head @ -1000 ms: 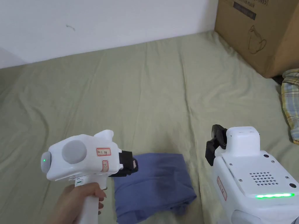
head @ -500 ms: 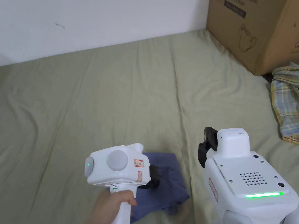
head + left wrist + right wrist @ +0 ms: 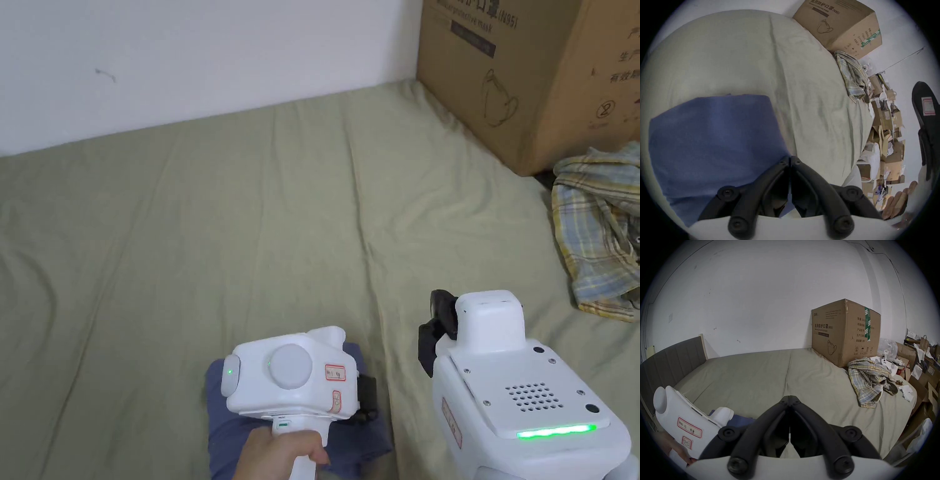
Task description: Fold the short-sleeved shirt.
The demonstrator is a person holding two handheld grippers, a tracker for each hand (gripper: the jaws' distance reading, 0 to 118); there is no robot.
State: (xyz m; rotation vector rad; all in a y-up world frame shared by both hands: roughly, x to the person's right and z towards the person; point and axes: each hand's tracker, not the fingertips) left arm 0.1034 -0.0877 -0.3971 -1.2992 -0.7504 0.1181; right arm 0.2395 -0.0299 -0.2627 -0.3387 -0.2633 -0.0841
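Observation:
A blue short-sleeved shirt (image 3: 220, 420) lies folded into a small rectangle on the olive bed sheet (image 3: 250, 219), near the front edge. My left gripper (image 3: 369, 400) hovers over the shirt's right part, its white body covering much of it. In the left gripper view the shirt (image 3: 713, 138) spreads out to the left, and the left gripper (image 3: 790, 158) is shut, with nothing seen between the jaws. My right gripper (image 3: 437, 328) is held above bare sheet to the right of the shirt. It is also shut and empty (image 3: 790, 396).
A large cardboard box (image 3: 531, 75) stands at the bed's back right corner by the white wall. A crumpled plaid shirt (image 3: 597, 231) lies in front of it at the right edge. Boxes and paper clutter (image 3: 919, 369) pile up beyond the bed's right side.
The left gripper has swung from the shirt's left side to right over it. The head camera has turned right, bringing more of the plaid shirt and box into view.

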